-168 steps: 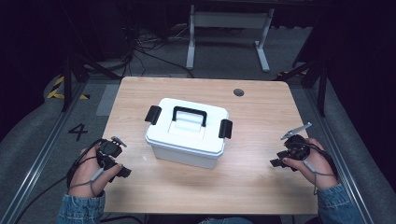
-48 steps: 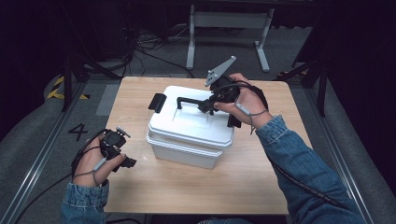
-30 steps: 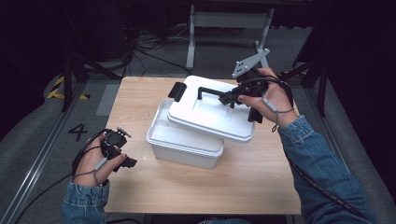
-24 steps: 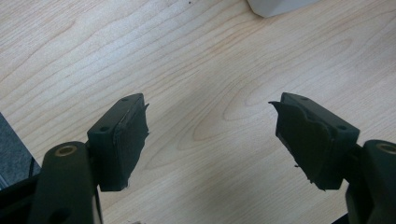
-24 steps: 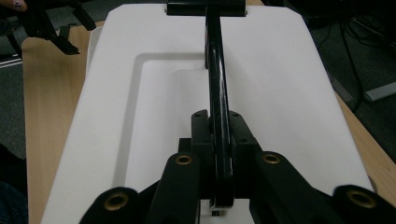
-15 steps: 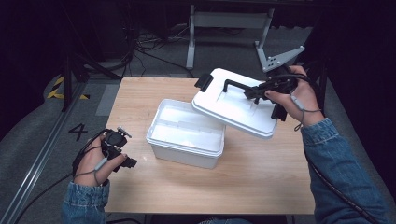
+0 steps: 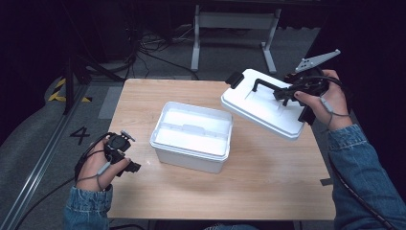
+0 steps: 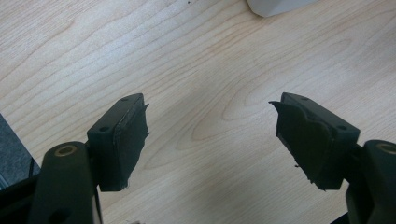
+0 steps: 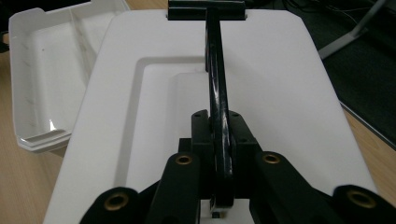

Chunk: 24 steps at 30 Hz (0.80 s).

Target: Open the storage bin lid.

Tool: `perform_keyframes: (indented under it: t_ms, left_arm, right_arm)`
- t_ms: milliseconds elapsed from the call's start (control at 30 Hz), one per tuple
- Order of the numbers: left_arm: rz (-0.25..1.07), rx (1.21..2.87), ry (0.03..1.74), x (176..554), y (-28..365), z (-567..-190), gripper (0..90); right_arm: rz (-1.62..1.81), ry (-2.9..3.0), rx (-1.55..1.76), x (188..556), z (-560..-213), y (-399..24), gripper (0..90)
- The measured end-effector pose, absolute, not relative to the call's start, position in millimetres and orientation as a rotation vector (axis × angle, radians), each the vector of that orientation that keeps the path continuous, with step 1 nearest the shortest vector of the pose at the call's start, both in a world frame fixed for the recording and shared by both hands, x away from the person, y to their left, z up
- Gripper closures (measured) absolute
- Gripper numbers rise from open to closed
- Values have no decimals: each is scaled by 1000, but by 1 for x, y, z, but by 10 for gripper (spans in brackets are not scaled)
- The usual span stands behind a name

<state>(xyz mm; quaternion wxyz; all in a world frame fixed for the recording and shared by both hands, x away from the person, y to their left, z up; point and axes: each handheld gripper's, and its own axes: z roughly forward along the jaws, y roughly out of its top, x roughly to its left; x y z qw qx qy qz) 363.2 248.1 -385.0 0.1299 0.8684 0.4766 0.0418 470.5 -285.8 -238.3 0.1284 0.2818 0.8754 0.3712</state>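
A white plastic box (image 7: 191, 135) stands open in the middle of the wooden table, and its inside looks bare. Its white lid (image 7: 263, 104) hangs tilted above the table's right side, clear of the box. My right gripper (image 7: 287, 92) is shut on the lid's black handle (image 9: 215, 84), which runs straight between the jaws in the right gripper view. The box (image 9: 44, 74) lies beyond the lid's left edge there. My left gripper (image 7: 130, 166) rests low at the table's front left, open, with bare wood between its fingers (image 8: 123, 140). A corner of the box (image 8: 275, 5) peeks in at the top.
The table (image 7: 268, 191) has free wood in front of the box and at its right front. Behind it stands a white metal frame (image 7: 234, 21) on a dark floor with cables (image 7: 148, 43). A yellow-black marking (image 7: 60, 91) lies at the left.
My right gripper came in from the table's right front, took the lid by its handle, lifted it off the box and carried it up and to the right. The left gripper stayed put.
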Motion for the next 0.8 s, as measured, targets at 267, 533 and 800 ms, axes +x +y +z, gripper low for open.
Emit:
perform_keyframes:
  t_ms: [267,533,800]
  left_arm:
    - [113,2509,1397,363,251,-384,255]
    - [113,2498,1405,363,251,-384,253]
    - [109,2499,1403,363,251,-385,251]
  right_arm:
    - [1047,2511,921,480,-251,-308,847]
    - [1001,2511,1037,495,-279,-327,847]
    - [952,2540,1121,507,-322,-335,847]
